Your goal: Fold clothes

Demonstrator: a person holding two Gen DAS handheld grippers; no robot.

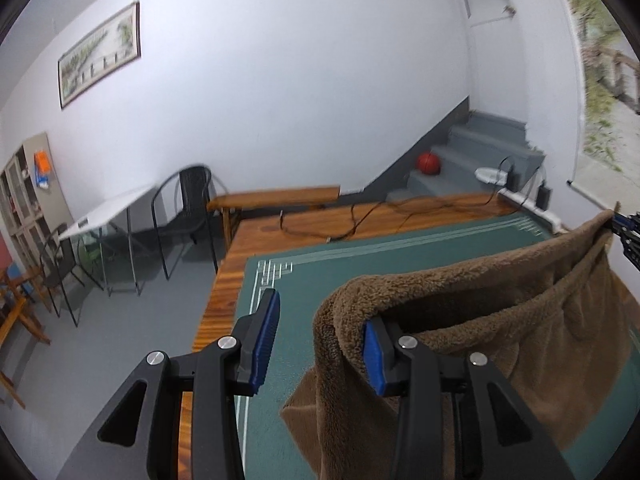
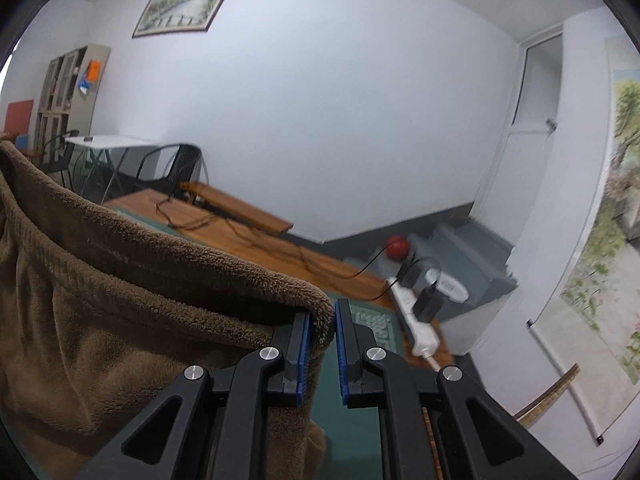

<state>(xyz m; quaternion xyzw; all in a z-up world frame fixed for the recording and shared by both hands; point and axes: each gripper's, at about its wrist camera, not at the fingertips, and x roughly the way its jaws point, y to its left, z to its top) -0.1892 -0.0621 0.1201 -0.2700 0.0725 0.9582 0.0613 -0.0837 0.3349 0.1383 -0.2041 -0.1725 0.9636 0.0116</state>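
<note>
Left gripper [image 1: 320, 340] fingers apart, brown fleece garment [image 1: 500, 320] draped; no legible writing.

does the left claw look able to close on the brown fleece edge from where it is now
Probably not yet: the left claw stands wide open and the brown fleece garment drapes over its right finger only, hardly between the pads. The right claw holds the other corner.

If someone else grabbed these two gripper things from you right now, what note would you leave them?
Left gripper: open wide; the brown fleece garment is draped over its right finger, not pinched.
Right gripper: nearly shut, with the garment's corner between its fingers.
The garment hangs stretched between both grippers above the green mat on the wooden table.
Done: garment lifted and spread. Left: no fold visible yet; lay it down and fold.
</note>
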